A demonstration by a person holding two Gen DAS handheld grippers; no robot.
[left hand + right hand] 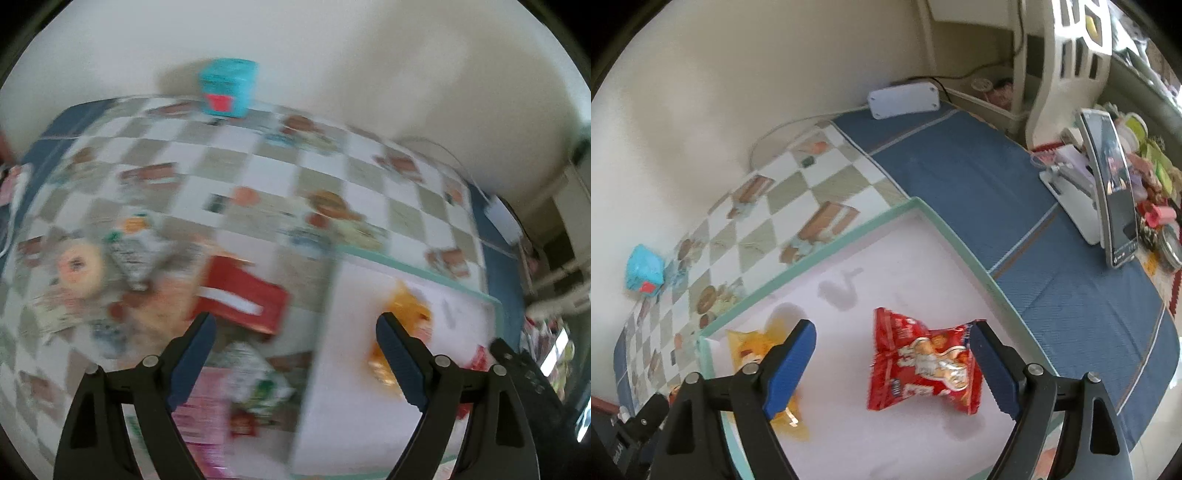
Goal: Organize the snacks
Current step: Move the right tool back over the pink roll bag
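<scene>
The left wrist view is blurred. My left gripper point(295, 321) is open with nothing between its fingers, above the left rim of the white tray point(406, 264). Left of the tray, on the checked cloth, lie a red packet point(240, 295), a pink packet point(199, 413) and a green-and-white packet point(258, 384). An orange packet point(404, 314) lies in the tray. In the right wrist view my right gripper point(892, 326) is open over the tray point(849, 236). A red snack packet point(923, 365) lies flat on the tray floor between its fingers. The orange packet point(757, 350) sits partly behind the left finger.
A teal box point(227, 86) stands at the table's far edge by the wall. Further packets point(133, 251) lie at the left. On the blue cloth to the right are a phone on a stand point(1115, 184) and a white power box point(905, 99). A white chair point(1071, 55) stands behind.
</scene>
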